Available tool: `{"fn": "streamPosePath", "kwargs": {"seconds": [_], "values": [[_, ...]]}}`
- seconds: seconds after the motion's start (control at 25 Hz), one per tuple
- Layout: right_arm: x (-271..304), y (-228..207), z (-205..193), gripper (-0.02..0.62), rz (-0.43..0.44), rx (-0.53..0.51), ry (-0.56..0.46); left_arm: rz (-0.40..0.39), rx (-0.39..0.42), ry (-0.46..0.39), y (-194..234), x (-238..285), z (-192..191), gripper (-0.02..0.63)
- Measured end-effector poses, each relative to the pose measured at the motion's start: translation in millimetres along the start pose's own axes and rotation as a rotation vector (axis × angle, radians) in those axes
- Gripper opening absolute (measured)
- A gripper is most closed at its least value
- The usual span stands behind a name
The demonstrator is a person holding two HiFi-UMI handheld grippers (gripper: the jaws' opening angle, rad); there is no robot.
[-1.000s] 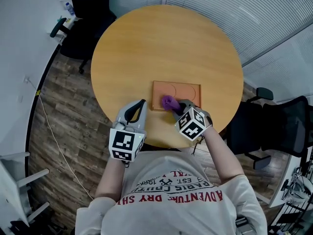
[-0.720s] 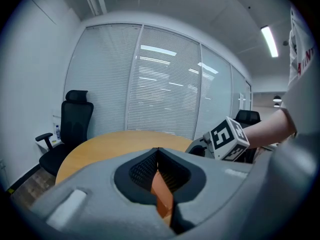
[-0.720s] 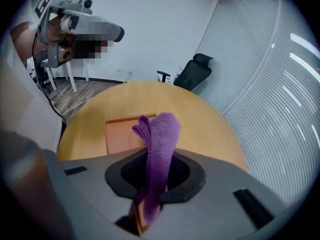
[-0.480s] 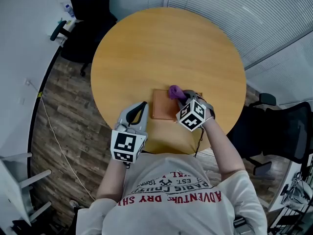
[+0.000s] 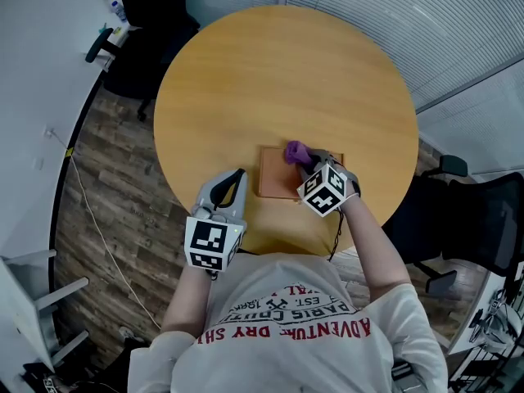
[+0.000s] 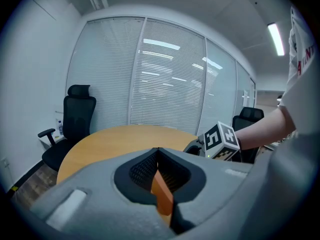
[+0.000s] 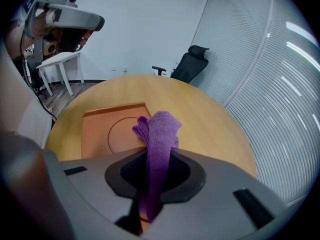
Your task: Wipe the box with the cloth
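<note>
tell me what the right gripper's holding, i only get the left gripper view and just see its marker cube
Observer: The right gripper is shut on a purple cloth.
Operator: is it wiping yet
Observer: It is over the orange box, near its far edge; whether they touch I cannot tell.
Operator: and my own one, where is it
Observer: The left gripper is beside the box's left edge, apart from it.
</note>
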State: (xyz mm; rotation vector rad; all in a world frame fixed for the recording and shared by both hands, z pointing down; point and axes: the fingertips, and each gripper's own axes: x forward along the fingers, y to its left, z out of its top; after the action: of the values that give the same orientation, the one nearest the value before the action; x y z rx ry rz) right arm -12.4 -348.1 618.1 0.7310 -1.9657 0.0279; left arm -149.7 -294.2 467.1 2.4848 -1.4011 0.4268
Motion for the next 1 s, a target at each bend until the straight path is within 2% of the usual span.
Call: {"fn": "streamPosePath", "kwargs": {"seconds": [1.0], "values": [[-36.0,81.3,-15.8,0.067,0.13,-0.072,0.004,-0.012,0.002,-0.014,-31.4,-21.1,-6.3,0.009]]}}
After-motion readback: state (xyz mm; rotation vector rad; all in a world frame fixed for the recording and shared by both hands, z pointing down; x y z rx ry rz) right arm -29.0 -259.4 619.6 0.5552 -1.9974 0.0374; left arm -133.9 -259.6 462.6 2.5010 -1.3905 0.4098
